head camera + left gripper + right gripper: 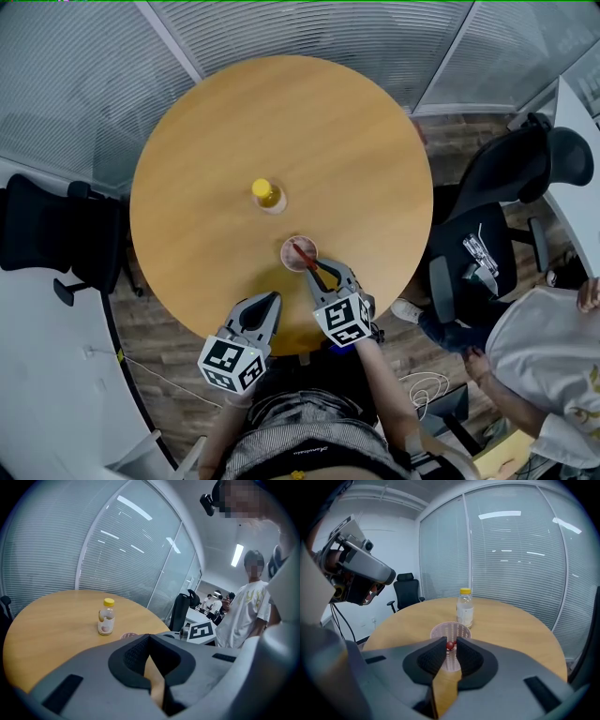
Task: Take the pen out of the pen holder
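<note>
Pen (302, 251) pinched in right tongs (450, 642); left tongs (149, 637) closed.

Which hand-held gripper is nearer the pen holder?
Right hand-held gripper: tips pinch the pen's end at the pen holder's rim. Left hand-held gripper hangs back by the table edge.

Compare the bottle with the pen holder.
The bottle is clear and capped in yellow; the pen holder is perforated, open-topped and holds a red pen. The bottle stands mid-table, the pen holder nearer the right gripper. Both stand upright on the round table.
</note>
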Demonstrator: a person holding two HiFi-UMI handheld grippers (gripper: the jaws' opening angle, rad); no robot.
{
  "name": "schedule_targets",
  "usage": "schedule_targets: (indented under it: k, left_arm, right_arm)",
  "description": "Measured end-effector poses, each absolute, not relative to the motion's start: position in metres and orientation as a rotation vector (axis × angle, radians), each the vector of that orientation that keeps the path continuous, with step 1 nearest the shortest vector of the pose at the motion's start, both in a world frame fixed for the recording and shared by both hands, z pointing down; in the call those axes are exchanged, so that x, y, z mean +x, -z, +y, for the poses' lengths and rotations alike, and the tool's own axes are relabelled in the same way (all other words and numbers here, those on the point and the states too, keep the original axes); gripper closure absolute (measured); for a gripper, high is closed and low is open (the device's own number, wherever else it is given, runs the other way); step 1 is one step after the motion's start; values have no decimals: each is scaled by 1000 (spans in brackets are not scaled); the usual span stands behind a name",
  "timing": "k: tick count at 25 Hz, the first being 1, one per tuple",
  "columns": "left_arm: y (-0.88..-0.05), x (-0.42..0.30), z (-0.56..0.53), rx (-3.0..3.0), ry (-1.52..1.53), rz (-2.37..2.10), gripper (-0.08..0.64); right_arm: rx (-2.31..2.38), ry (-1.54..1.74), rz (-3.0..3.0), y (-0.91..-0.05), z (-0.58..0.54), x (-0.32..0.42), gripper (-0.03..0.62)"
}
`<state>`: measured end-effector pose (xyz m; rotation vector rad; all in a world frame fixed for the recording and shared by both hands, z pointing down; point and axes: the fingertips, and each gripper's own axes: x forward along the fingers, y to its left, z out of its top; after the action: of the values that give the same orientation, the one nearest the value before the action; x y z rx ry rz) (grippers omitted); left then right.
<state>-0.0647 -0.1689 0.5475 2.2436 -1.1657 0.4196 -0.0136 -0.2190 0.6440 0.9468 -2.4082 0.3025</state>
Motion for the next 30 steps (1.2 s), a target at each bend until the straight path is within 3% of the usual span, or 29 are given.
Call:
schedule_targets:
  k: [30]
  left_arm:
    - [-539, -62, -164, 2293, -421, -1130, 555]
  right_arm:
    - [976, -280, -2434, -578, -206, -4, 522]
